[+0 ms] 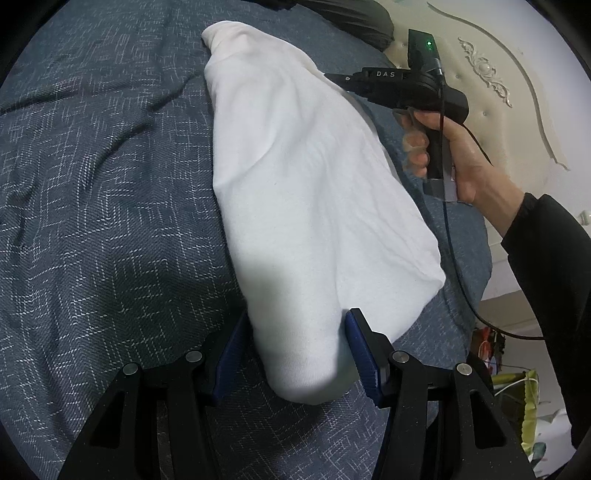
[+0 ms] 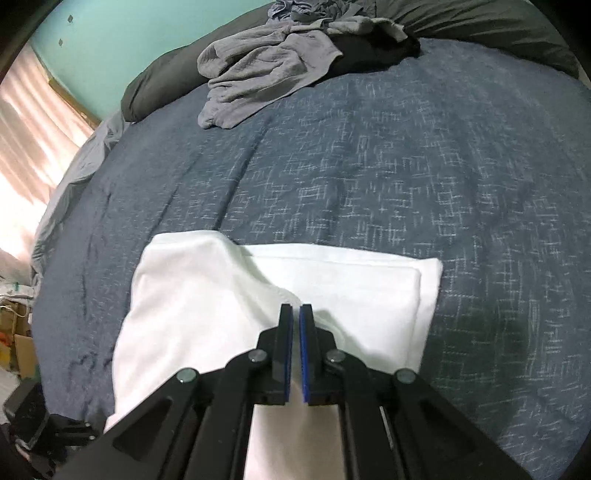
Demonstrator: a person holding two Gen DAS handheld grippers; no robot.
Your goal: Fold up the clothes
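White garment: a soft white cotton garment (image 1: 314,192), part-folded into a long slab, lies on the bed with the dark blue cross-hatched bedspread (image 1: 103,206); in the right wrist view its far end is already squared into stacked layers.
Left tool: the left tool (image 1: 295,354) stands half-spread with its blue pads on either side of the garment's rounded near end; whether the pads press the cloth I cannot tell. It probably anchors that end so the slab stays put.
Right tool: the right tool (image 2: 296,314), carried in the person's hand (image 1: 454,155), has its jaws closed on nothing and hangs over the cloth, likely to smooth or tuck it.
Waiting pile: crumpled grey clothes (image 2: 266,70) lie well apart by the dark pillow (image 2: 480,26), probably next to be folded.
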